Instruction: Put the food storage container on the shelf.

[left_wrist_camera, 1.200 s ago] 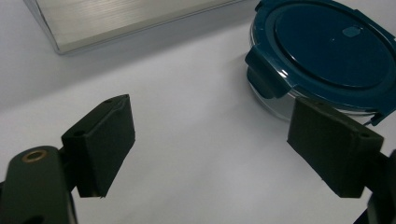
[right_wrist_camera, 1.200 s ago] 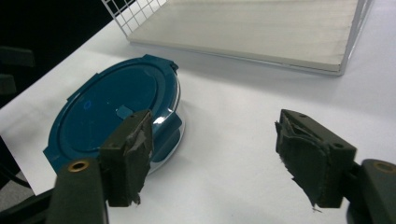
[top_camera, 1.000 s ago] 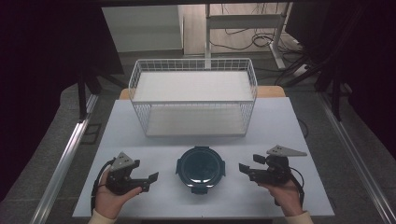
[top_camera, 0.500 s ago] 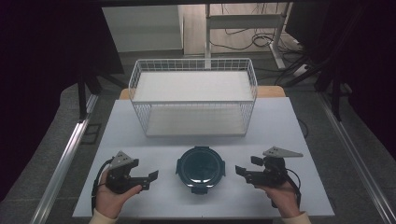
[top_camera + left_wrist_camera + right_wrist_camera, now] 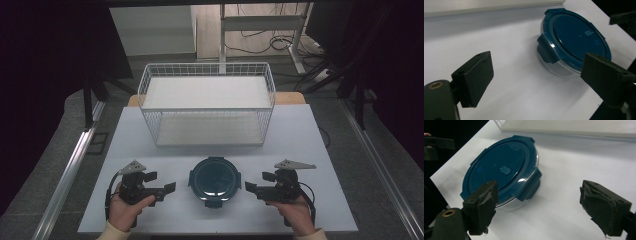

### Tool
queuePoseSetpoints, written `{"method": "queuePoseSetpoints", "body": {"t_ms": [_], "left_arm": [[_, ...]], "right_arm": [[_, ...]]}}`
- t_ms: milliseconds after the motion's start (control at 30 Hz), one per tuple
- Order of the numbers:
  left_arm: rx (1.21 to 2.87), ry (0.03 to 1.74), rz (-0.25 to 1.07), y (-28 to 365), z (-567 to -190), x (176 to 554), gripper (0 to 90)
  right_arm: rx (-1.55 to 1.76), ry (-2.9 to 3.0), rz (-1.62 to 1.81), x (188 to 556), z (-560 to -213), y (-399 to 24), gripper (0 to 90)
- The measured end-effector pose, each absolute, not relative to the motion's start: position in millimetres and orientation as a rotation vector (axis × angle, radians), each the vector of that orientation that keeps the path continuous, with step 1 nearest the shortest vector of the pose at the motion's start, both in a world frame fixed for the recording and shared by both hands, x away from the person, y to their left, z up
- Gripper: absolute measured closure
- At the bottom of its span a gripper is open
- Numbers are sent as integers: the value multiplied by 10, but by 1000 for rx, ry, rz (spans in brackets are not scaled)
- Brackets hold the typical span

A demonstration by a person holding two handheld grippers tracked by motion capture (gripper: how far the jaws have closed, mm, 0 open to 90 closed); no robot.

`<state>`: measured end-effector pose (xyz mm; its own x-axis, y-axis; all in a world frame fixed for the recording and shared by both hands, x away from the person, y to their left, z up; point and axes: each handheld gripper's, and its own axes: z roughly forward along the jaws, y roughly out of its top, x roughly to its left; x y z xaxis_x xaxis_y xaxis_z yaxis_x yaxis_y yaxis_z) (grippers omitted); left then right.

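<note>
Round clear-walled container with blue clip-lock lid [image 5: 215,179]: likely rigid, slippery; grasp at side latches. Left gripper [image 5: 167,188] and right gripper [image 5: 251,188] both spread, empty.

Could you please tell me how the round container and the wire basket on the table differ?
The container is round, dark blue-lidded and closed; the wire basket is rectangular, white and open-topped. The container is much smaller and lies near the person between the two grippers; the basket stands behind it, farther away. Both rest on the white table, untouched.
</note>
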<state>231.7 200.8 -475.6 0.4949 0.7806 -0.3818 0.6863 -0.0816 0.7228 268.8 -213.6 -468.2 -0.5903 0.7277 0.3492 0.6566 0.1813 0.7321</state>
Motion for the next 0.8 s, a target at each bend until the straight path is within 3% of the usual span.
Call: {"method": "queuePoseSetpoints", "body": {"t_ms": [800], "left_arm": [[1727, 1220, -235, 1721, -4956, 2739, 105]], "right_arm": [[1586, 2420, 1443, 2918, -4879, -1683, 84]]}}
